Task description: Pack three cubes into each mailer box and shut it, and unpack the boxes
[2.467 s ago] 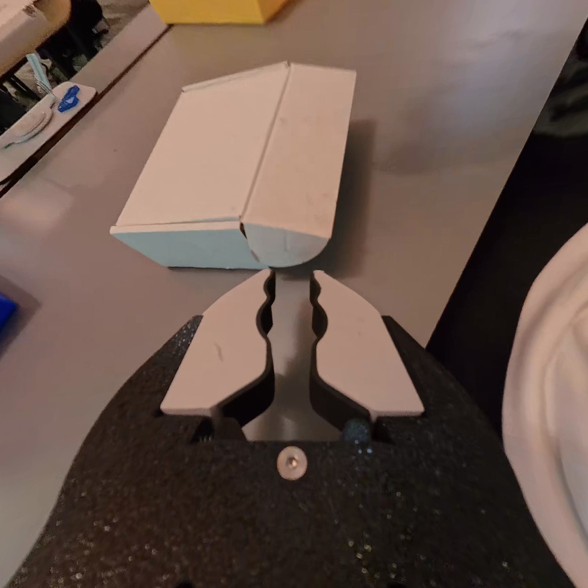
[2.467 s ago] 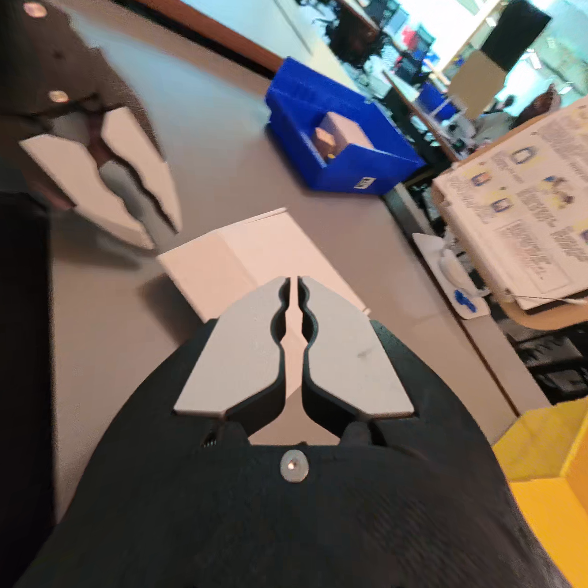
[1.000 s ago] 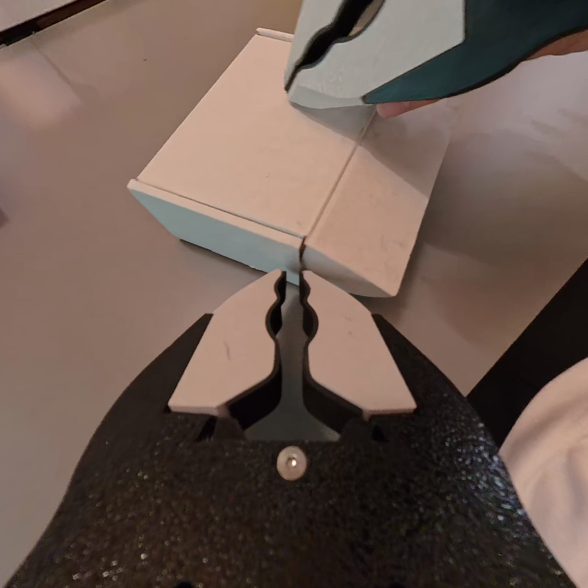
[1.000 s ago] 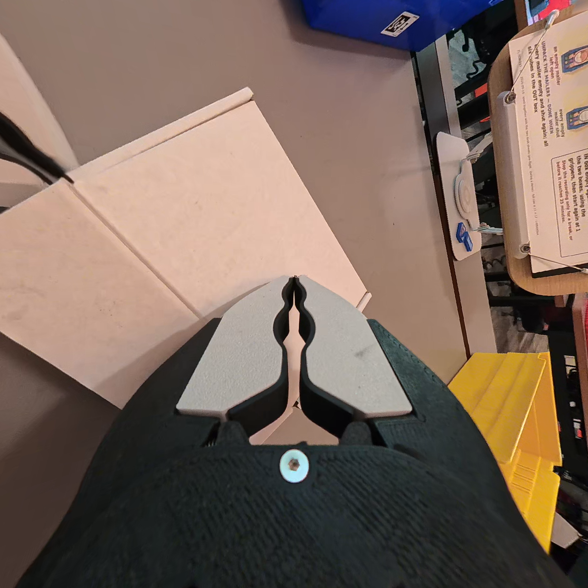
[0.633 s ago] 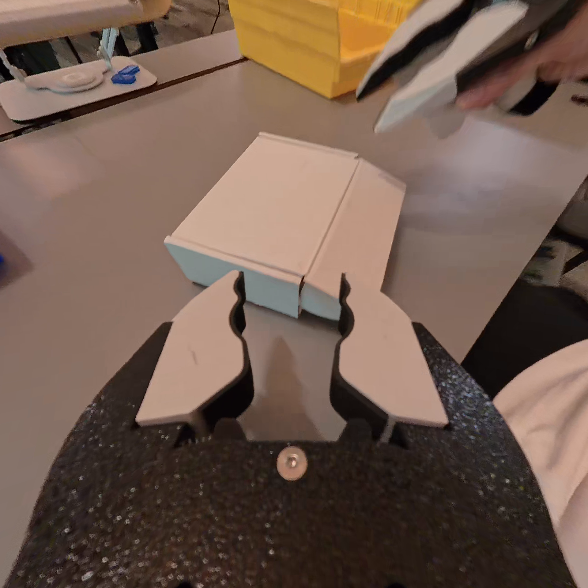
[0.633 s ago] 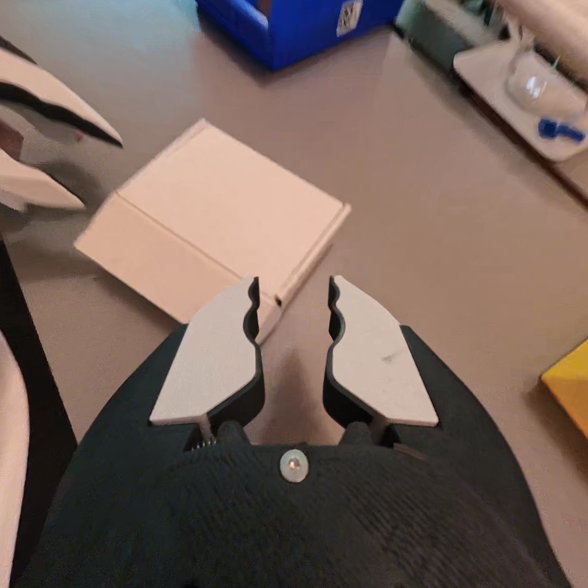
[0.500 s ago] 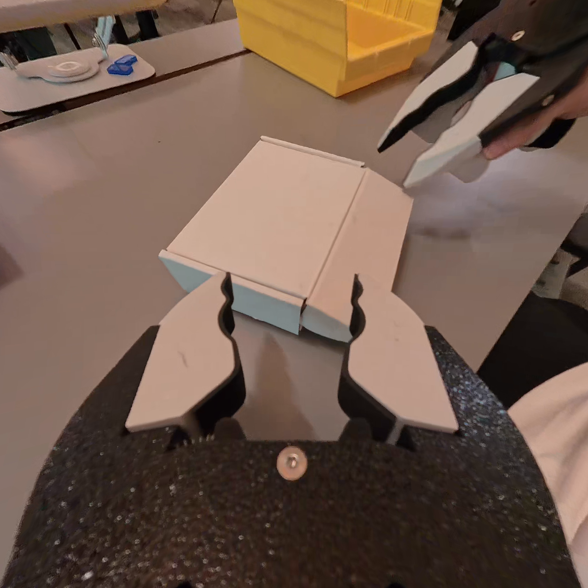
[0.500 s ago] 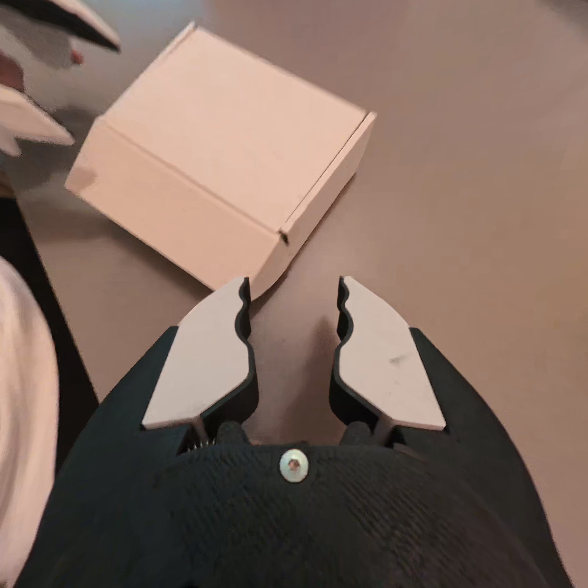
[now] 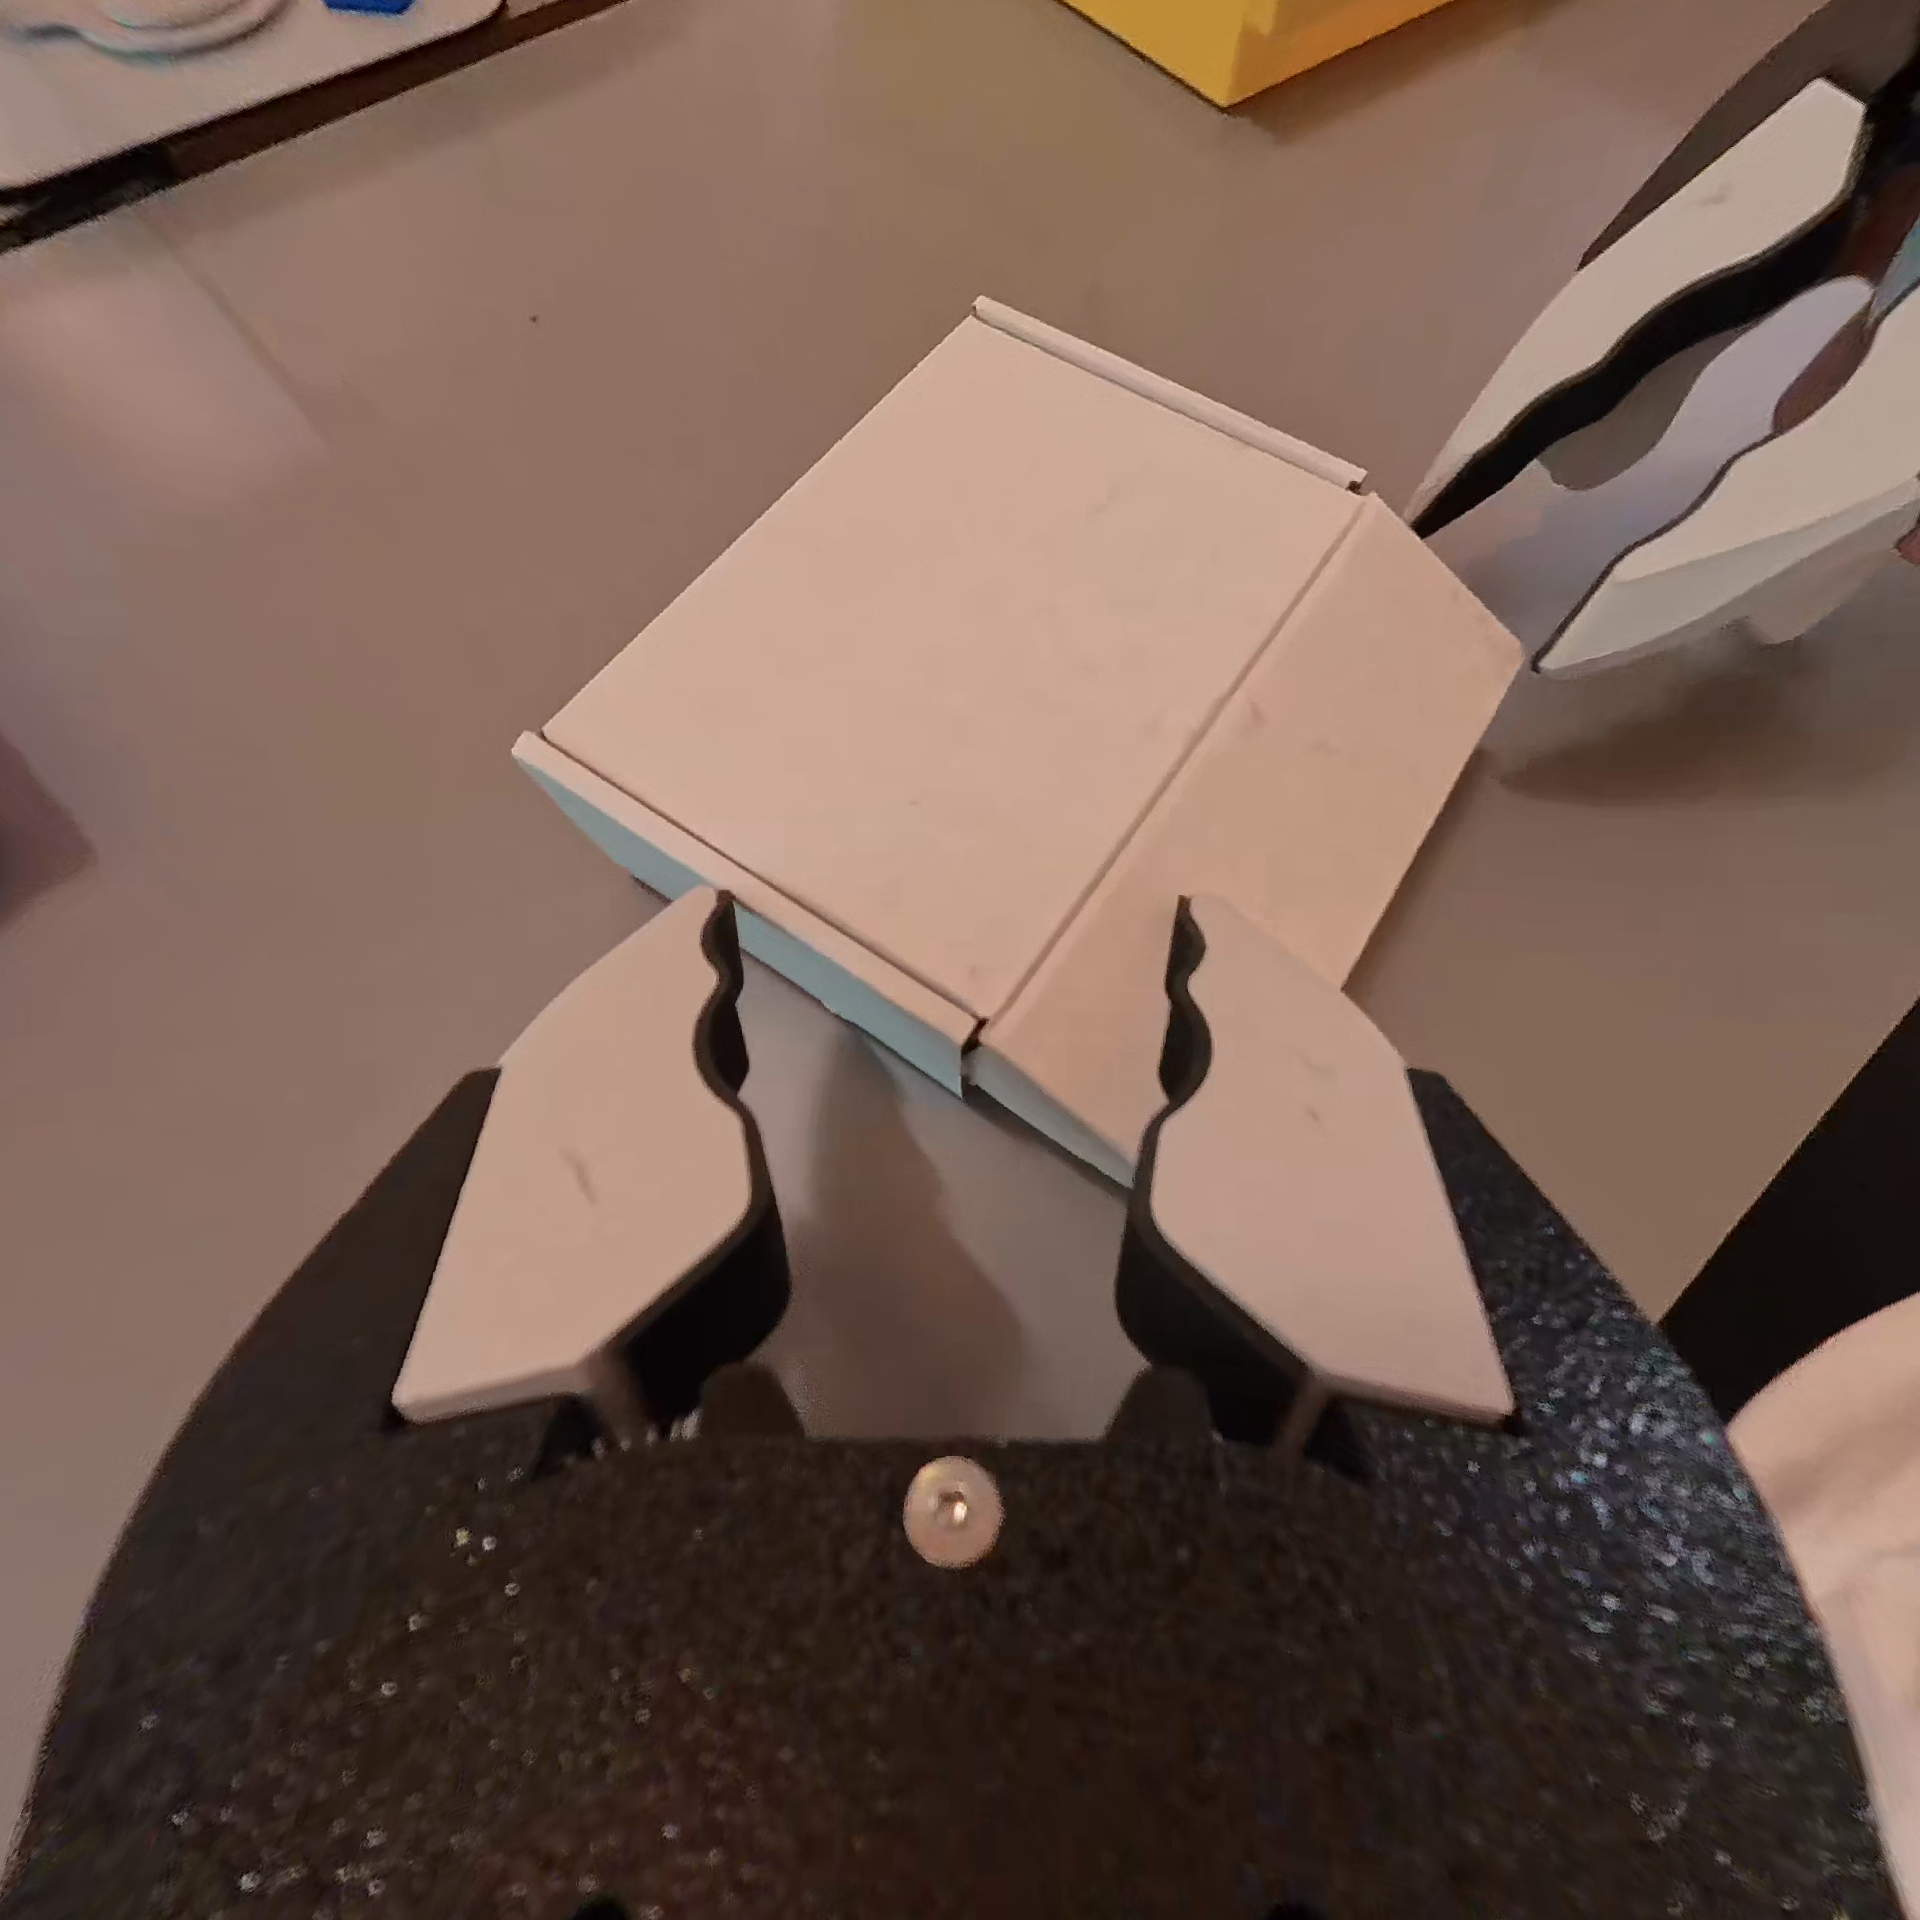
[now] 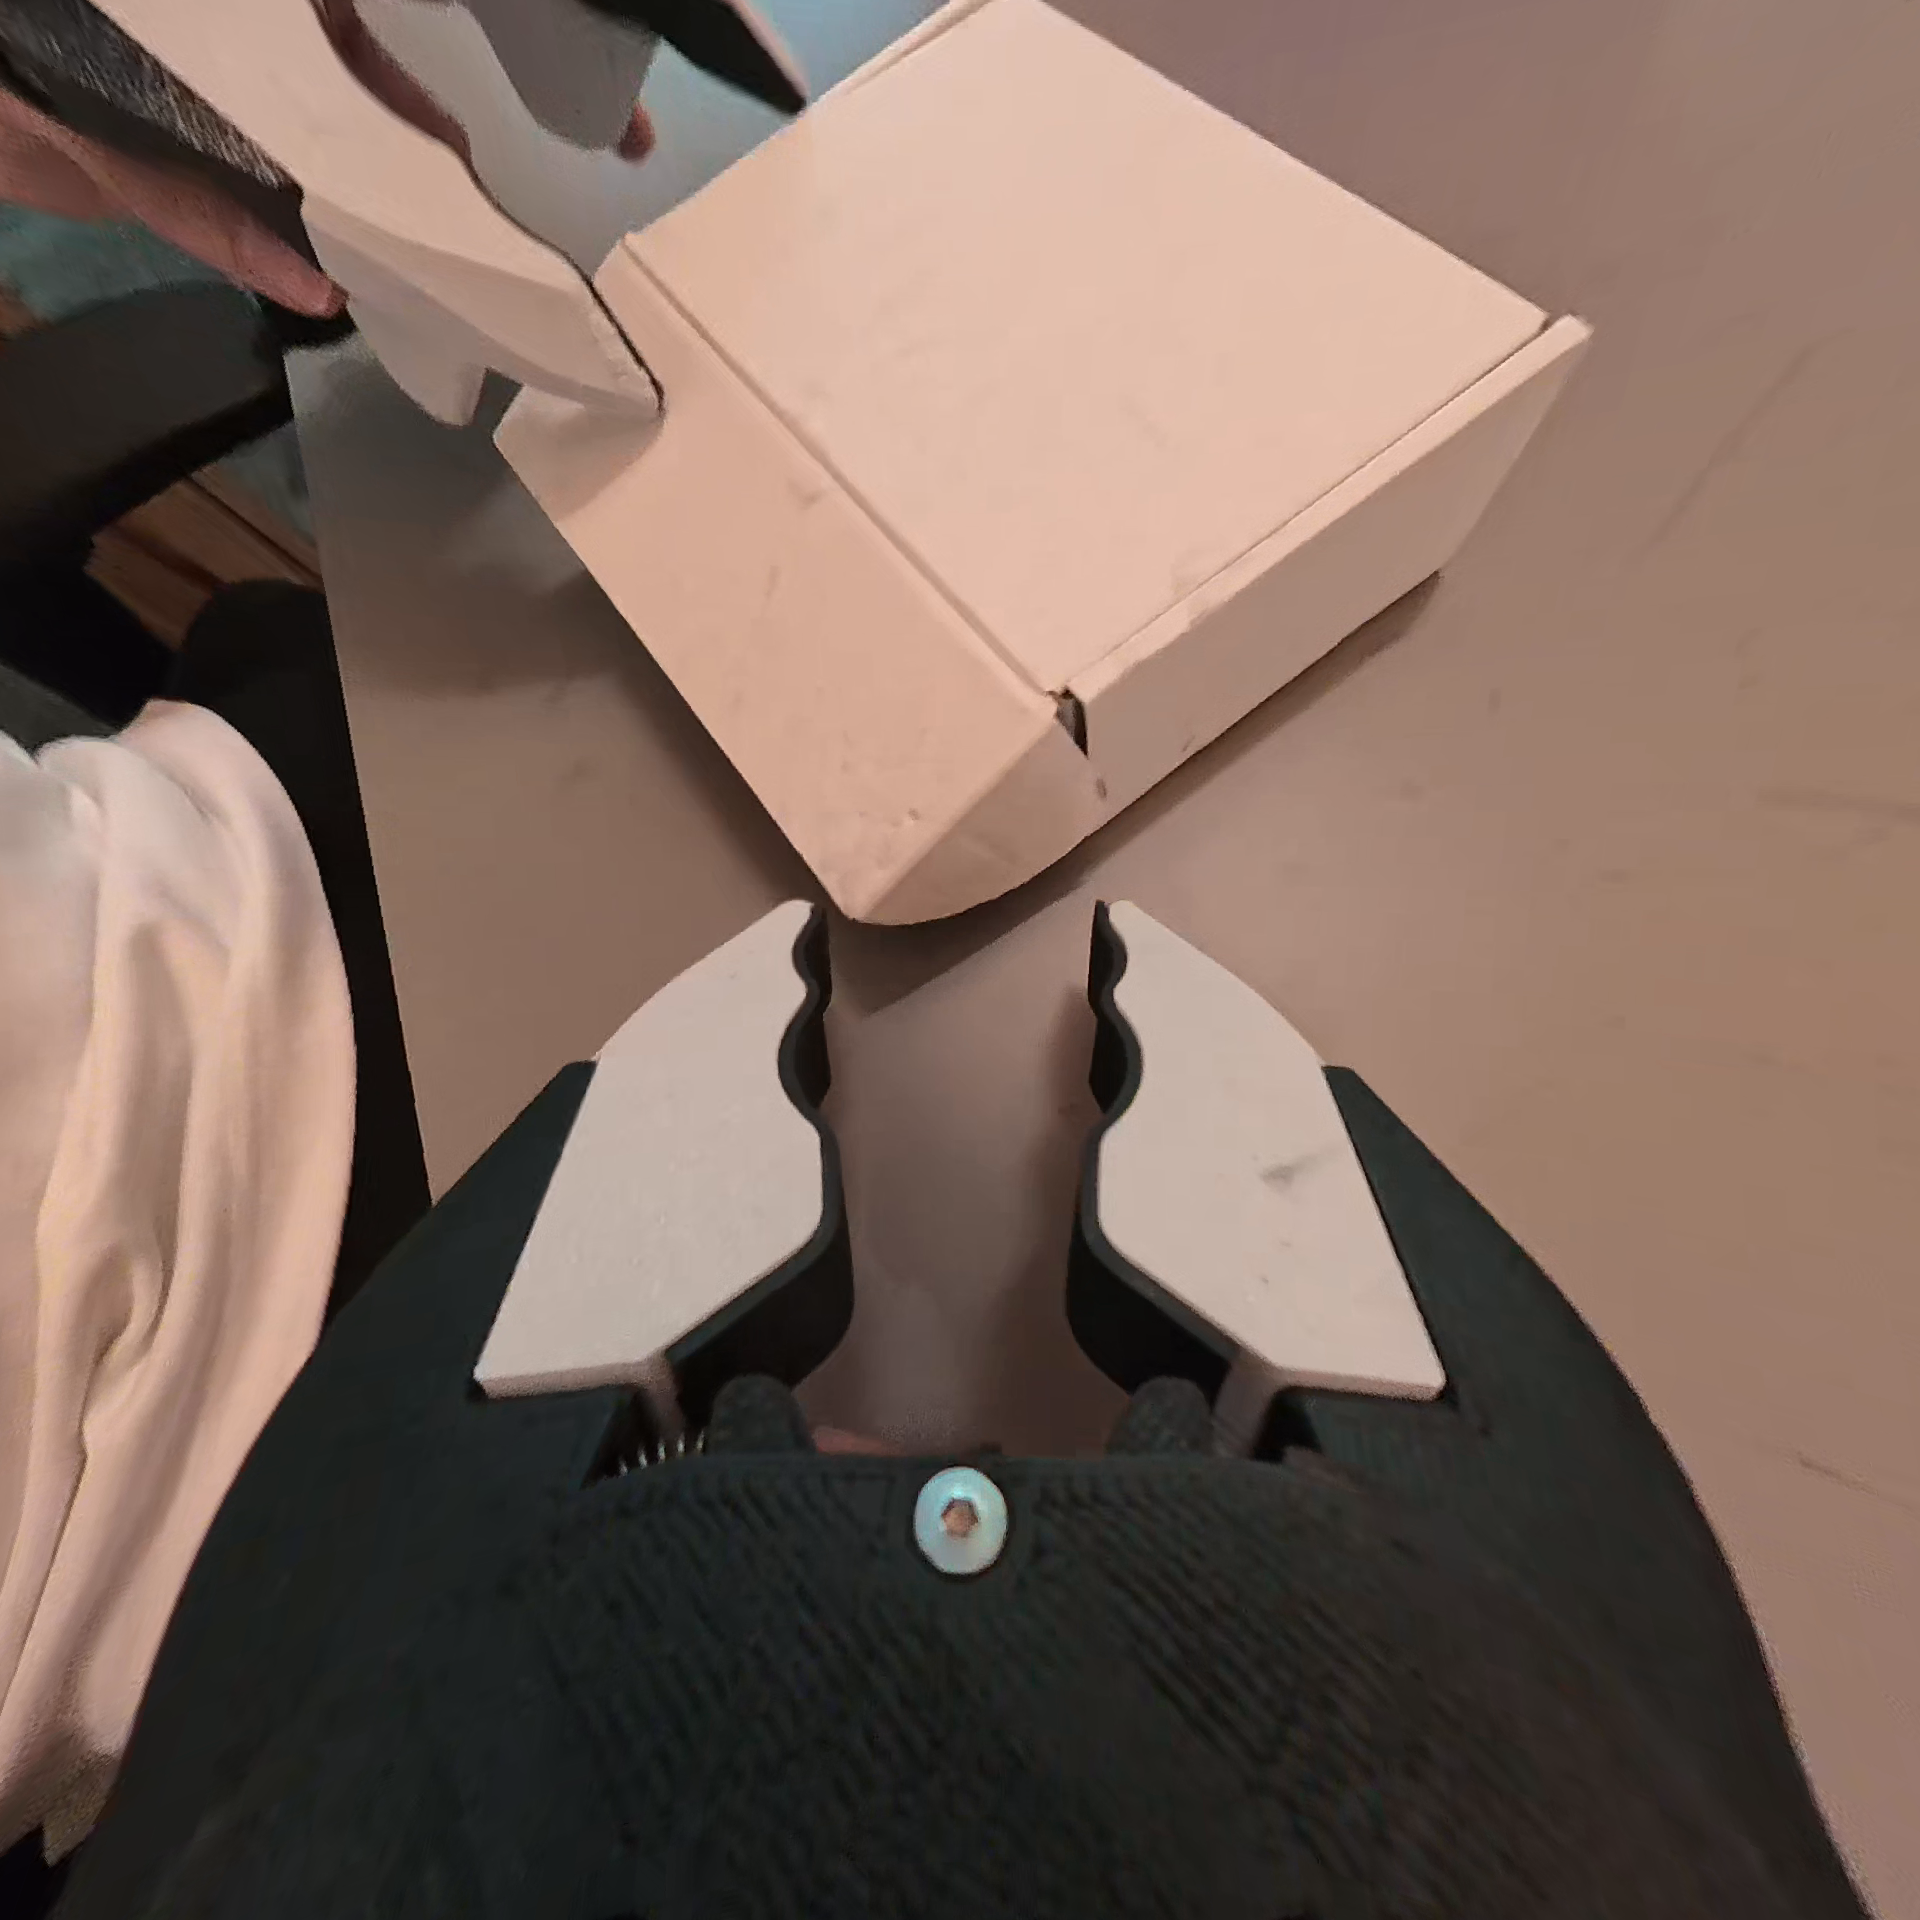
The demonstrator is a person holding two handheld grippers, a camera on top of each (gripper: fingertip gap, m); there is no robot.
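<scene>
Two tongs stood wide open and empty, the left tongs and right tongs flanking the closed mailer box on the grey surface at frame centre.

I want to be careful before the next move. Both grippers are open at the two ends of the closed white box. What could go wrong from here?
1. The mailer box lies near the table edge; a push from one side alone may slide it off.
2. The left gripper faces the corner seam, so closing may pinch the front flap and crease it.
3. The right gripper is beside the rounded corner, not around it; its grip may slip.
</scene>
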